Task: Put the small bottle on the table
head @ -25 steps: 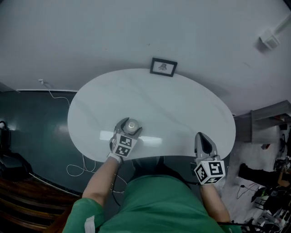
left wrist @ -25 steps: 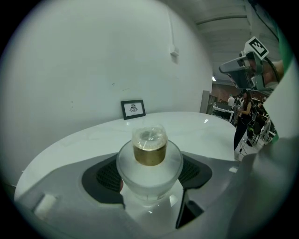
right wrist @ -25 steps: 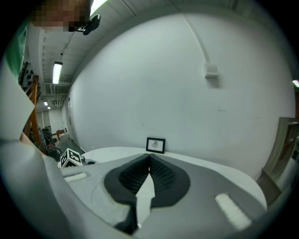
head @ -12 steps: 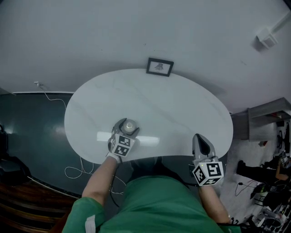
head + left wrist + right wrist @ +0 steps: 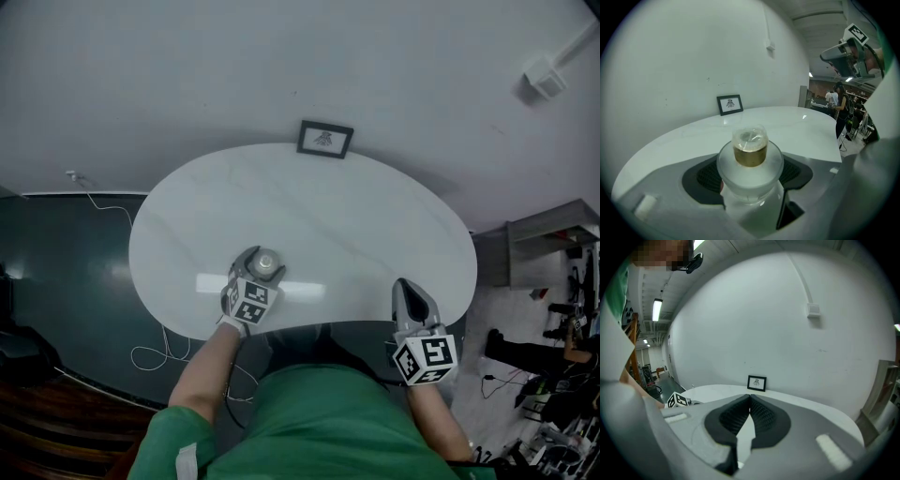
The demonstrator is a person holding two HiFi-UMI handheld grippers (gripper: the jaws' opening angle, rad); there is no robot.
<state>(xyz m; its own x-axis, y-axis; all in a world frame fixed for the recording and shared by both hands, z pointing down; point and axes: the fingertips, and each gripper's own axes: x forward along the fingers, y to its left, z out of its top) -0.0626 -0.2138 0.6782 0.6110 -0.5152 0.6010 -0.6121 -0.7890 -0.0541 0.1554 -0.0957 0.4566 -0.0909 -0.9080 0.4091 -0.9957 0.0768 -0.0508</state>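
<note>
The small bottle (image 5: 750, 161) has a frosted body, a gold neck and a clear cap. It stands upright between the jaws of my left gripper (image 5: 750, 180), which is shut on it. In the head view the bottle (image 5: 265, 263) and the left gripper (image 5: 260, 259) are over the front left part of the white oval table (image 5: 356, 225); whether the bottle's base touches the top is hidden. My right gripper (image 5: 411, 292) hangs at the table's near right edge, and its pads (image 5: 761, 416) are pressed together with nothing between them.
A small framed picture (image 5: 324, 139) leans against the white wall at the table's far edge. A grey shelf unit (image 5: 548, 234) stands to the right, and a white cable (image 5: 155, 352) lies on the dark floor to the left.
The head camera has shifted slightly, so the table sits a little further left in view. Neither gripper has moved relative to the table, and the bottle stays held.
</note>
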